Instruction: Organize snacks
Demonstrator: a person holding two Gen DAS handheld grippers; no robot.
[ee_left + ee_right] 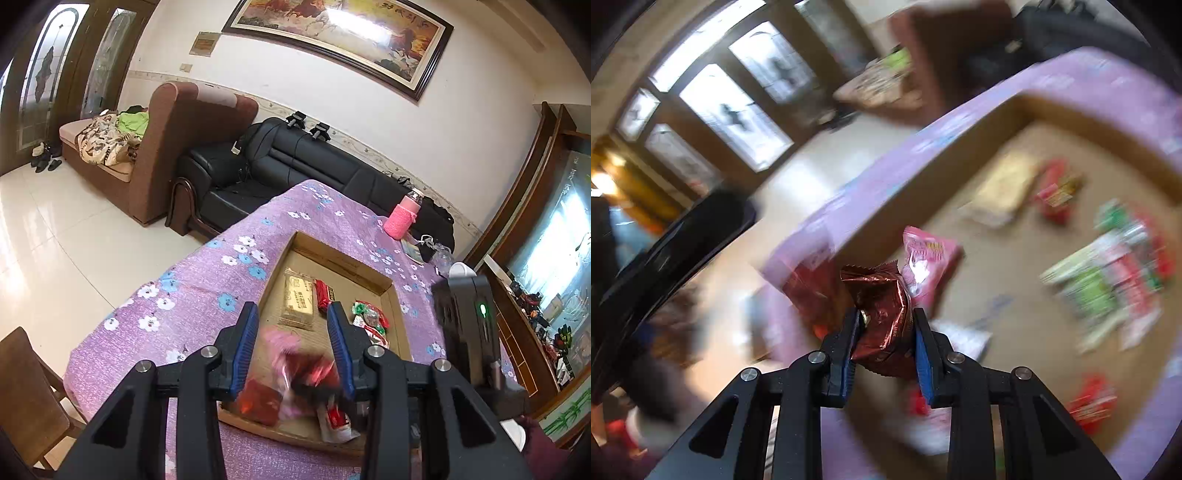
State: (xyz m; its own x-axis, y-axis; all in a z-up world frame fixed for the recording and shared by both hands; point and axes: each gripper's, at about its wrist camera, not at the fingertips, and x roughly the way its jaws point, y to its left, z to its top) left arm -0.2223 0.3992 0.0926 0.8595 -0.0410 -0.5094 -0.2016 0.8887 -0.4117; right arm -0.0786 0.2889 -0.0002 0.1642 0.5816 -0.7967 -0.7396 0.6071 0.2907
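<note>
The right gripper (886, 328) pinches a dark red foil snack packet (882, 314) by its crumpled middle above the cardboard tray (960, 155) – slick foil could slip out. Behind it hangs a pink packet (929, 258); the left gripper (293, 328) seems partly spread – what it holds is too blurred to tell.

**Snacks in the cardboard tray**

I see a shallow brown cardboard tray (334, 246) lying flat on the table. At its far left lies a flat beige rectangular packet (297, 302), with a small red wrapped bar (325, 293) just beside it on the right. Further right sits a loose heap of red, green and white sachets (369, 321). A crumpled dark red foil snack packet (882, 317) stands upright, pinched at its sides, with a pink foil pouch (925, 262) just behind it. Near packets are too blurred to tell.
</note>
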